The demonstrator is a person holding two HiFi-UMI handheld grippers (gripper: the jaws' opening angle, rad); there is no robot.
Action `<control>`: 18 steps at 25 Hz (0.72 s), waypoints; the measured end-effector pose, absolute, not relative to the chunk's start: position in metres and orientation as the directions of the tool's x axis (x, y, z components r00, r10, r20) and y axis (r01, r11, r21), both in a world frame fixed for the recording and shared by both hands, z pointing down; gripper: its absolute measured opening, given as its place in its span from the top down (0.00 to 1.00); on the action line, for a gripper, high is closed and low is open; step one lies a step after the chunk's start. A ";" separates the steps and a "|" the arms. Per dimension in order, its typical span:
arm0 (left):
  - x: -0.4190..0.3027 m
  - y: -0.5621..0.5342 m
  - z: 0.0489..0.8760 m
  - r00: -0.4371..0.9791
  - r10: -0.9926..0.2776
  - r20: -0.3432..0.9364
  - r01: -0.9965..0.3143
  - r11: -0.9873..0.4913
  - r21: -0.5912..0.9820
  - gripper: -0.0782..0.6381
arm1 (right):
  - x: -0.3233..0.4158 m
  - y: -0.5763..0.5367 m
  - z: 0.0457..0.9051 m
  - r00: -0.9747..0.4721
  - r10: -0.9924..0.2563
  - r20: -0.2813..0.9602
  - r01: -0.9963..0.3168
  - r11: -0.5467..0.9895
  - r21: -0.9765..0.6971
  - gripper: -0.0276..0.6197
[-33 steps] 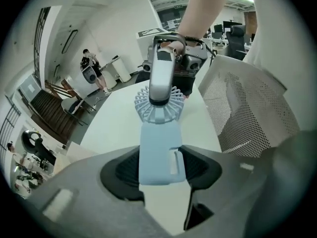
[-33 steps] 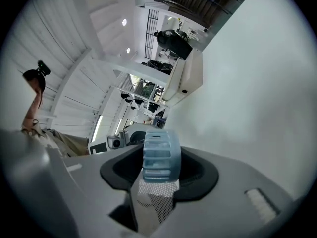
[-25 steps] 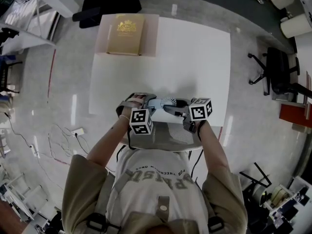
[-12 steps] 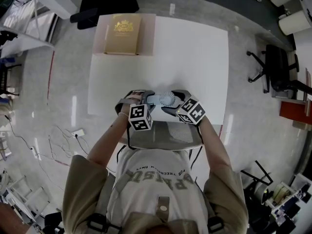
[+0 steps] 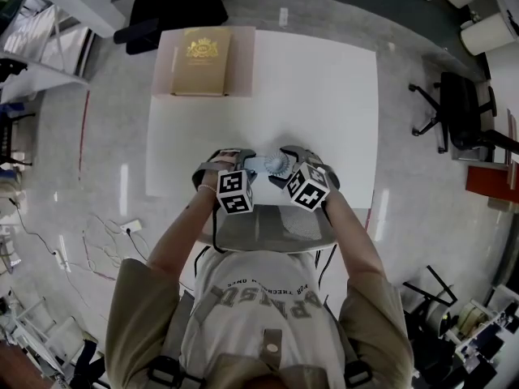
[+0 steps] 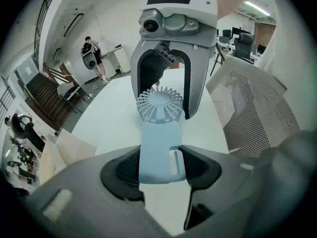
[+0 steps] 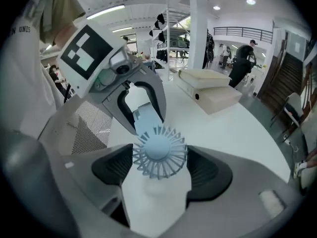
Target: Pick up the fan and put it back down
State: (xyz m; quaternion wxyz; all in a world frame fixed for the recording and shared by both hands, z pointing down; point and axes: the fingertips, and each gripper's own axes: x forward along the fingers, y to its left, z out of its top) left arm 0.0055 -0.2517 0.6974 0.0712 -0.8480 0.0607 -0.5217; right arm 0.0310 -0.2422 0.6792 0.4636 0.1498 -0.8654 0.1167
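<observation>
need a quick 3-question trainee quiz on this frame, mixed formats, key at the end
1. Multiple choice: what do the left gripper's pads clamp? A) the fan's handle B) its grille head C) nothing
2. True or false: the gold book lies between the two grippers.
3. Fill in: the fan's round head sits between the ___ gripper's jaws.
Key: 1 A. 2 False: it lies at the table's far left corner. 3 right: the right gripper has just been opening its jaws, with the head between them.
</observation>
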 end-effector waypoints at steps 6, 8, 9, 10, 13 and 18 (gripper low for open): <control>0.000 -0.265 0.715 0.419 -0.166 0.893 -0.027 -0.985 -0.170 0.58 | 0.027 -0.254 0.695 -0.481 -0.125 0.868 -0.370 0.926 -0.072 0.45; -0.001 -0.266 0.722 0.405 -0.160 0.900 -0.025 -0.986 -0.164 0.58 | 0.027 -0.256 0.703 -0.468 -0.106 0.877 -0.370 0.925 -0.086 0.45; -0.001 -0.267 0.725 0.394 -0.158 0.906 -0.023 -0.987 -0.162 0.58 | 0.027 -0.256 0.706 -0.463 -0.096 0.881 -0.372 0.923 -0.095 0.45; -0.003 -0.267 0.729 0.379 -0.156 0.912 -0.019 -0.987 -0.161 0.58 | 0.026 -0.257 0.710 -0.457 -0.086 0.885 -0.374 0.921 -0.104 0.45; -0.006 -0.268 0.736 0.353 -0.145 0.924 -0.017 -0.989 -0.148 0.58 | 0.024 -0.257 0.719 -0.444 -0.055 0.894 -0.378 0.917 -0.131 0.45; -0.009 -0.268 0.744 0.344 -0.133 0.930 -0.020 -0.991 -0.134 0.58 | 0.021 -0.258 0.727 -0.437 -0.028 0.899 -0.374 0.915 -0.154 0.45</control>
